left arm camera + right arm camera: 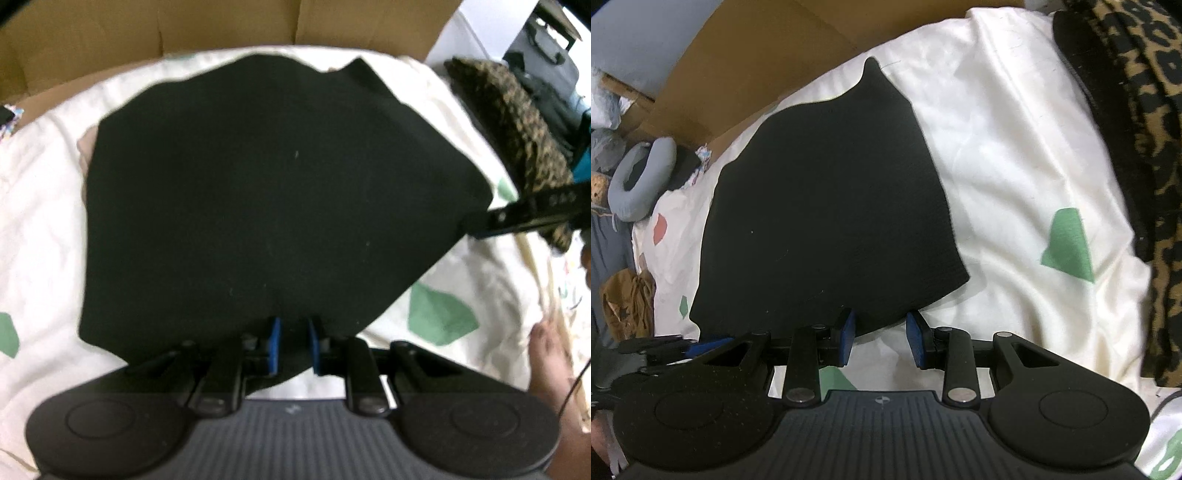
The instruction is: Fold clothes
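Beside black garment (827, 206): leopard-print fabric (1137, 122) (cardboard (184, 29) behind); both grippers' fingers (846, 336) spread.

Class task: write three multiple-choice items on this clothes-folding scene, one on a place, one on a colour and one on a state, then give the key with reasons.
1. In the right wrist view, where is the leopard-print garment relative to the black garment?
A. to its right
B. on top of it
C. to its left

2. The right tongs have pads of which colour?
A. red
B. blue
C. yellow

3. How does the black garment lie?
A. rolled into a ball
B. hanging in the air
C. spread flat on the white sheet

Key:
1 A, it runs along the picture's right edge.
2 B, both pads show blue.
3 C, it lies smooth with the sheet showing around it.
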`<state>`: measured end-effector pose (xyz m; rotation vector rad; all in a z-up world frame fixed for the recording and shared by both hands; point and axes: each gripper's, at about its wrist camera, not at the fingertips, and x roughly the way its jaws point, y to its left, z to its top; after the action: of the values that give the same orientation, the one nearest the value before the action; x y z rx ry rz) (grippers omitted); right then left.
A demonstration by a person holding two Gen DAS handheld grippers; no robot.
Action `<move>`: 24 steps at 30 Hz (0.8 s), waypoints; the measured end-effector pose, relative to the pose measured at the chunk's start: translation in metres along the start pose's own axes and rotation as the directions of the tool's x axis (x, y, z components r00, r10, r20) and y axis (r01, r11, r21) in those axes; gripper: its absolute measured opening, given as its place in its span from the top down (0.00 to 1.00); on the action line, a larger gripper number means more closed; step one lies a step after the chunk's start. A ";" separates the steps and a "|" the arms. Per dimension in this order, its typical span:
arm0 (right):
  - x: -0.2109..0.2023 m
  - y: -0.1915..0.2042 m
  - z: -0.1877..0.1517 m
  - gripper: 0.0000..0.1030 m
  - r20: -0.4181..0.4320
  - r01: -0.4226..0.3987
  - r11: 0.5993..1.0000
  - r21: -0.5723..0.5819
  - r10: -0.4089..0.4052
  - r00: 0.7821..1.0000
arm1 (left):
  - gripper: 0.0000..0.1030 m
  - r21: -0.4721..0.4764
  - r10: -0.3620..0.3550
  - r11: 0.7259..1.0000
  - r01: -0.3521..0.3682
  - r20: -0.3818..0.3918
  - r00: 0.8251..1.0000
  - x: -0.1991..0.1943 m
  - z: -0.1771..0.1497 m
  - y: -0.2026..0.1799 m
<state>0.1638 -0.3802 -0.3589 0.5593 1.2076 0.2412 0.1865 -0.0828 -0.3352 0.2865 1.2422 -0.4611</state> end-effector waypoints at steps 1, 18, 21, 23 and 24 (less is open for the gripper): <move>0.002 0.000 -0.001 0.67 -0.006 0.000 1.000 -0.001 0.000 1.000 | 0.83 0.004 0.002 1.000 -0.002 0.001 1.000 0.001 -0.001 0.000; 0.007 -0.011 -0.004 0.66 0.015 -0.013 1.000 0.028 0.012 1.000 | 0.84 -0.062 0.061 0.996 -0.064 -0.046 0.997 -0.016 -0.025 0.033; 0.006 -0.017 -0.003 0.69 0.026 -0.017 0.998 0.057 0.015 1.000 | 0.84 -0.074 0.076 0.994 -0.080 -0.054 0.996 -0.018 -0.027 0.035; 0.006 -0.021 -0.002 0.73 0.033 -0.019 0.997 0.072 0.017 0.999 | 0.83 -0.083 0.082 0.993 -0.087 -0.059 0.995 -0.021 -0.029 0.037; 0.006 -0.021 -0.002 0.74 0.036 -0.019 0.997 0.074 0.016 0.999 | 0.83 -0.087 0.087 0.992 -0.092 -0.060 0.994 -0.023 -0.029 0.038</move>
<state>0.1615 -0.3946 -0.3749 0.6365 1.1813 0.2010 0.1747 -0.0325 -0.3240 0.2793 1.2952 -0.3215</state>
